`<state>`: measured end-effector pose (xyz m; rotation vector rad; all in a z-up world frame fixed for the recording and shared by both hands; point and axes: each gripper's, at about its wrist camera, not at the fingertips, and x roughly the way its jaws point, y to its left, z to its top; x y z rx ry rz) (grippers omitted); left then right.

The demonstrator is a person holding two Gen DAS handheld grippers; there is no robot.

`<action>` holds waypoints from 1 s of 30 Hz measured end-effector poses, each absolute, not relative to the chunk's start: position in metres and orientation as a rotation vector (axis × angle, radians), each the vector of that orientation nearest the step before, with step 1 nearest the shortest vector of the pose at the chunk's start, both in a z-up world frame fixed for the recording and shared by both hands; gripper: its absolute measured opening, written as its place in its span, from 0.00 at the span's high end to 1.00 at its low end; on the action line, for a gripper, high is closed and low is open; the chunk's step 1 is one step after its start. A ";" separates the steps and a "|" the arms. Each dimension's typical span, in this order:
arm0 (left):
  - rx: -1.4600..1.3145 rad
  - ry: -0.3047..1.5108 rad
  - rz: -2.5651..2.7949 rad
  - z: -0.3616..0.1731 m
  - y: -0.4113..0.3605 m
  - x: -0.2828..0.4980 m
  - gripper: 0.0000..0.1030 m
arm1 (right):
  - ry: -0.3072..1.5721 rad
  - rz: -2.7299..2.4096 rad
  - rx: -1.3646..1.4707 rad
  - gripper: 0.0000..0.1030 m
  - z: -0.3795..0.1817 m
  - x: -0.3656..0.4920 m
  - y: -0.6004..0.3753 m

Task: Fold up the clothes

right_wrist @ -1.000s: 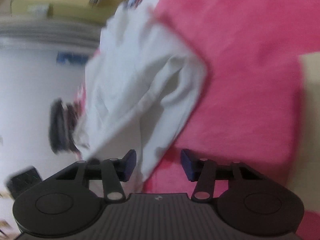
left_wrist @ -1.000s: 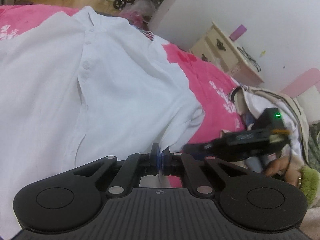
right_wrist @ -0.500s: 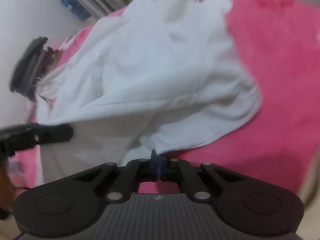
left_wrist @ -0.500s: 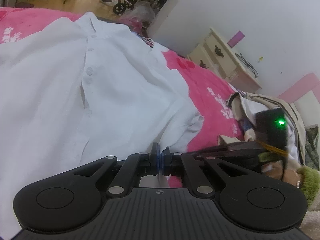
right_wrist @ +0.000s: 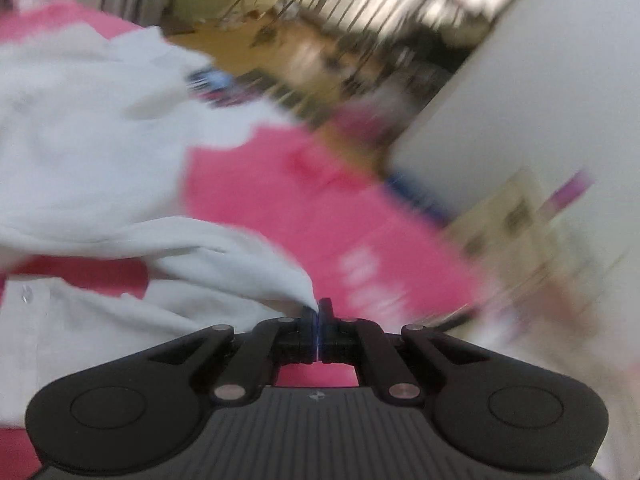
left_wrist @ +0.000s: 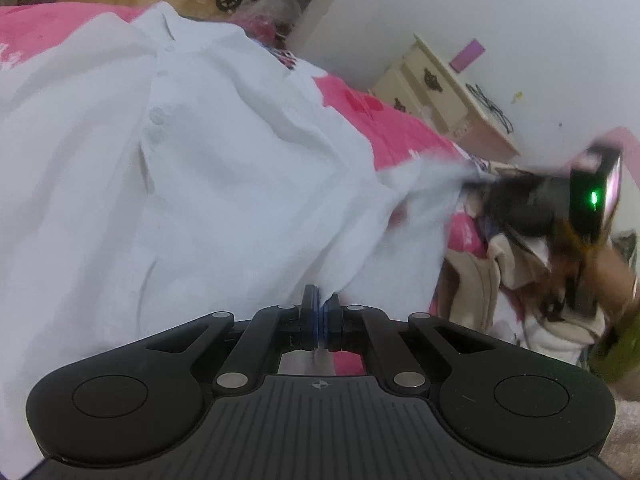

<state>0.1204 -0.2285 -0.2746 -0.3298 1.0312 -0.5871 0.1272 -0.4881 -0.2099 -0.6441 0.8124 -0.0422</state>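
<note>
Lengthwise, the white shirt (left_wrist: pixel 192 168) runs collar-far across the pink bedspread (left_wrist: pixel 400 132), both claws (left_wrist: pixel 321 312) (right_wrist: pixel 318 314) clamped on its near hem.

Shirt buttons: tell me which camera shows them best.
The left wrist view. There the white shirt lies sharp across the pink bedspread, with its buttons in a row below the collar. The right wrist view is motion-blurred: only bunched white cloth, no buttons that can be told apart.
</note>
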 end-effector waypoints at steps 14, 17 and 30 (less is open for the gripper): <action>-0.282 1.111 -0.591 -0.284 -0.219 0.113 0.49 | 1.018 -0.064 -0.712 0.36 -0.175 0.107 -0.524; -0.277 1.093 -0.586 -0.271 -0.198 0.109 0.47 | 1.065 0.077 -0.352 0.36 -0.124 0.092 -0.530; -0.132 1.149 -0.539 -0.280 -0.121 0.073 0.45 | 1.519 0.721 -0.127 0.45 -0.249 0.050 -0.372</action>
